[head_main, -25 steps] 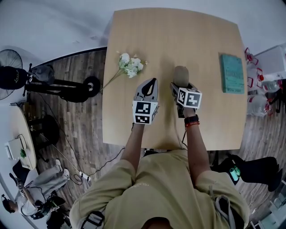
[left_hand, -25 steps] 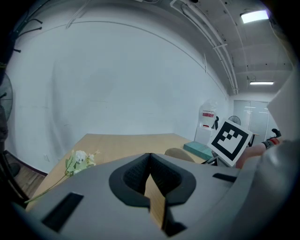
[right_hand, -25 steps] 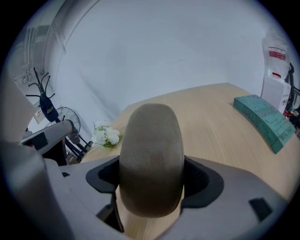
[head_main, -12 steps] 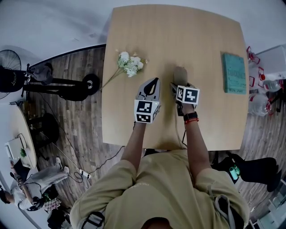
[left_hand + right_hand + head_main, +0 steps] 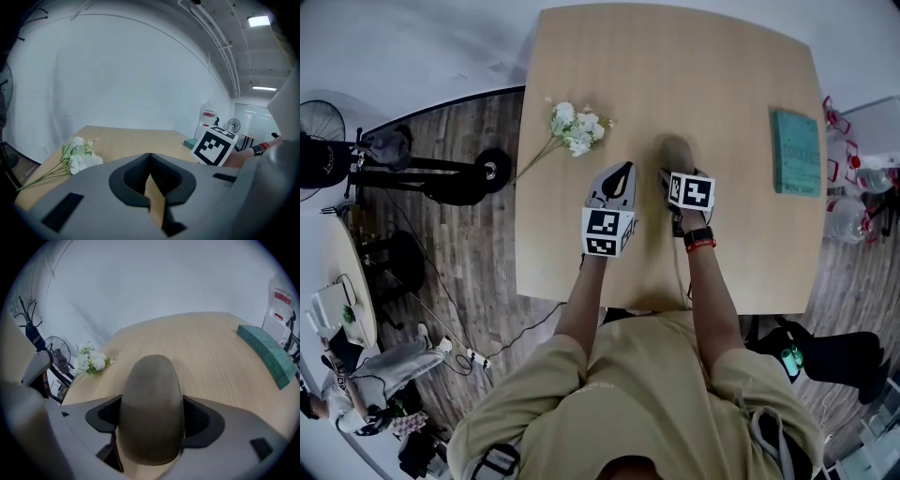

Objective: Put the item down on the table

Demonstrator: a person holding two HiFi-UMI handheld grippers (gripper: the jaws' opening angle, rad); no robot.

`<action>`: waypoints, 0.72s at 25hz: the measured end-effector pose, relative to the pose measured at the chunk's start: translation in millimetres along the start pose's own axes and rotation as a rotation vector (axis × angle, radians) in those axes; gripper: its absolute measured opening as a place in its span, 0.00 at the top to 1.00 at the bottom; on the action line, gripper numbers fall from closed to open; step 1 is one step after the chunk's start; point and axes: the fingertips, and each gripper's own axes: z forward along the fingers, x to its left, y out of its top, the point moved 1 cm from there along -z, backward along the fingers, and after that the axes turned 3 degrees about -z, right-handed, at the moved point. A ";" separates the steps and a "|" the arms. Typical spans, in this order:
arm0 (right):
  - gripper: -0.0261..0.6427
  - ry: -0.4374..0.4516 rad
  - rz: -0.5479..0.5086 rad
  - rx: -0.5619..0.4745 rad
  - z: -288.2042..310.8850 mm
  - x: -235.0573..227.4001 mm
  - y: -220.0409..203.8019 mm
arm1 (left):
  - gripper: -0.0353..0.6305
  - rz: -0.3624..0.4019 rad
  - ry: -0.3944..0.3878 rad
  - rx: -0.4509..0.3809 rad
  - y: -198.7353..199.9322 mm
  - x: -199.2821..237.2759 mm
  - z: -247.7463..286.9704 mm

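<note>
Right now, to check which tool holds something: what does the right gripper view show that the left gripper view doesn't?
Only the right gripper view: the brown rounded item clamped in the right tool. Only the left gripper view: the left tool, jaws together and empty, plus the right tool's marker cube. Both: the white flowers, the teal book and the wooden table.

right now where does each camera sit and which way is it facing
Head view: on the person's head, looking steeply down at the table; forearms, torso, left hand-held gripper and right hand-held gripper show.
Left gripper view: on the left hand-held gripper, facing along its closed jaws across the tabletop to a white wall; the right wrist shows.
Right gripper view: on the right hand-held gripper, facing along jaws clamped on a brown rounded item; only the gripper itself shows.
Shared: white flowers appear in all three.
</note>
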 end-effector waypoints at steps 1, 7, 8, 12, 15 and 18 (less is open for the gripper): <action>0.36 -0.002 -0.002 0.000 -0.4 0.6 -0.3 | 0.91 0.000 0.003 0.001 0.0 0.8 -1.7; 0.35 -0.013 -0.012 -0.013 -3.1 3.8 0.3 | 0.91 0.002 0.003 -0.005 2.4 1.6 -8.3; 0.35 -0.014 -0.014 -0.019 -5.6 4.4 1.3 | 0.91 0.001 0.002 -0.008 3.5 1.6 -10.3; 0.35 -0.014 -0.022 -0.046 -20.6 5.6 4.1 | 0.91 -0.002 0.004 -0.016 6.3 -0.6 -19.1; 0.35 -0.011 -0.034 -0.080 -36.1 7.9 6.8 | 0.91 0.006 0.010 -0.023 9.0 -2.9 -27.8; 0.37 -0.008 -0.041 -0.130 -54.9 13.3 11.5 | 0.91 0.012 0.011 -0.034 13.6 -5.5 -39.2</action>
